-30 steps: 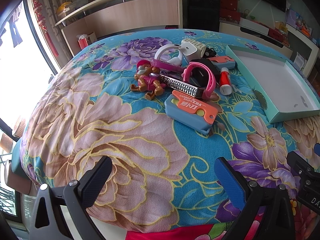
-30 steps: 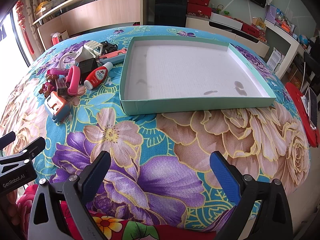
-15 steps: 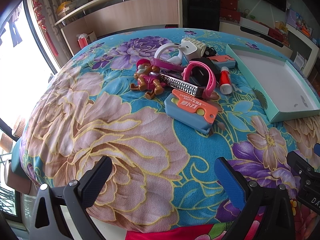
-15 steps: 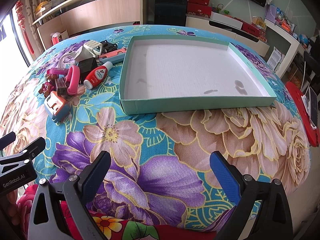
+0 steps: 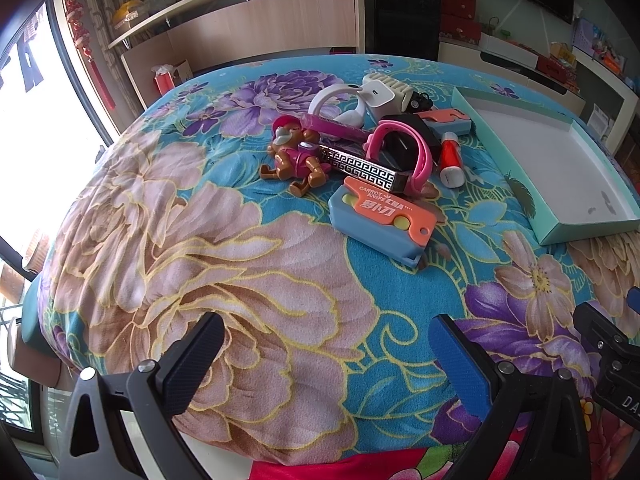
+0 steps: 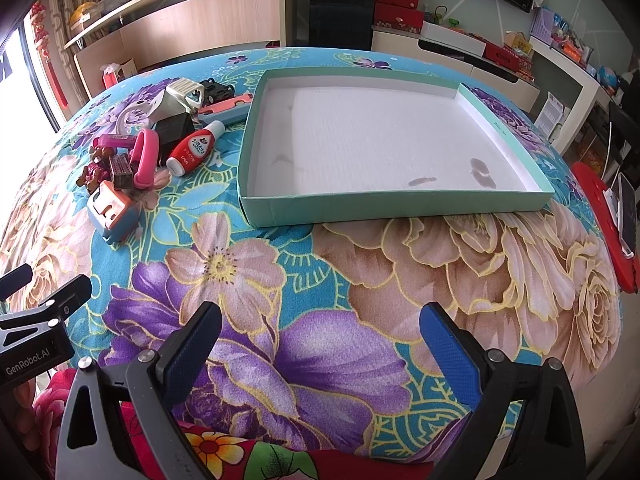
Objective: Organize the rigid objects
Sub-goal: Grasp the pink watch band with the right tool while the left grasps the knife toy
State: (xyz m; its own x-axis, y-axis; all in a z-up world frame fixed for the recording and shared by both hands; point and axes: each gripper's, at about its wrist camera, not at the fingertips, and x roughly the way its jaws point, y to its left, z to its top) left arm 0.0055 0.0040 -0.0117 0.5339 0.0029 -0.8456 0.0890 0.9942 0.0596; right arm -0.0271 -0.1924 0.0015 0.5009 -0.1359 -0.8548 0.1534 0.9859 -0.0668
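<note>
A pile of small objects lies on the flowered tablecloth: an orange-and-blue carrot knife toy (image 5: pixel 382 220) (image 6: pixel 110 210), a brown monkey figure (image 5: pixel 294 156), a patterned harmonica (image 5: pixel 360 168), a pink band (image 5: pixel 404 152) (image 6: pixel 145 157), a red-and-white bottle (image 5: pixel 451 156) (image 6: pixel 195 147) and white pieces (image 5: pixel 372 96). A shallow teal box lid (image 6: pixel 384 210) (image 5: pixel 516 184) with a white inside sits to the right of the pile. My left gripper (image 5: pixel 326 360) is open and empty near the table's front edge, well short of the pile. My right gripper (image 6: pixel 320 344) is open and empty in front of the lid.
A red flat thing with a phone on it (image 6: pixel 616 224) lies at the table's right edge. Wooden shelving (image 6: pixel 200 24) and a black cabinet (image 6: pixel 340 12) stand behind the table. A bright window (image 5: pixel 36 120) is at the left.
</note>
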